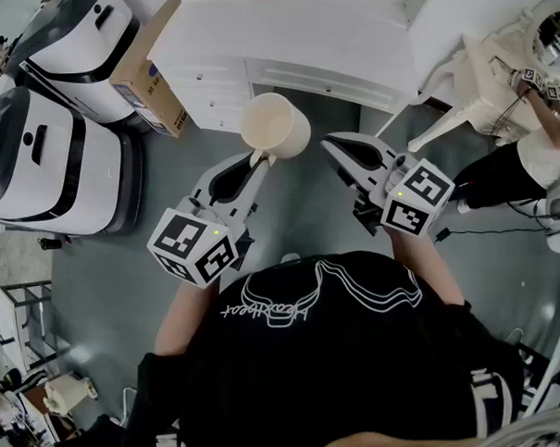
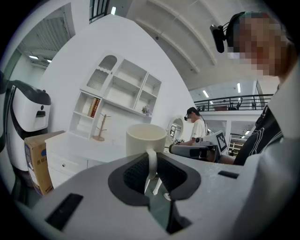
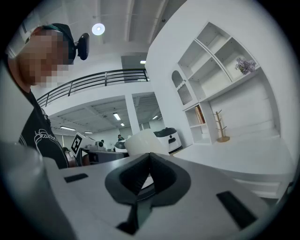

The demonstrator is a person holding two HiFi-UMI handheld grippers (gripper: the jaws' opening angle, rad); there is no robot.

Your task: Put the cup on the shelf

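Observation:
A cream cup (image 1: 274, 126) hangs upright in the air in front of the white cabinet (image 1: 290, 32). My left gripper (image 1: 257, 161) is shut on its handle. In the left gripper view the handle (image 2: 151, 164) runs down between the dark pads, with the cup (image 2: 146, 138) standing just past them. The white shelf unit (image 2: 122, 89) rises above the cabinet top, further ahead. My right gripper (image 1: 335, 148) hovers to the right of the cup, shut and holding nothing. From the right gripper (image 3: 150, 157) I see the cup (image 3: 143, 140) off to its left and the shelf unit (image 3: 211, 70) to the right.
A cardboard box (image 1: 148, 71) leans at the cabinet's left end, beside two white and black machines (image 1: 46, 163). A white plastic chair (image 1: 478, 80) and another person (image 1: 536, 151) are at the right. A wooden mug tree (image 2: 100, 129) stands on the cabinet top.

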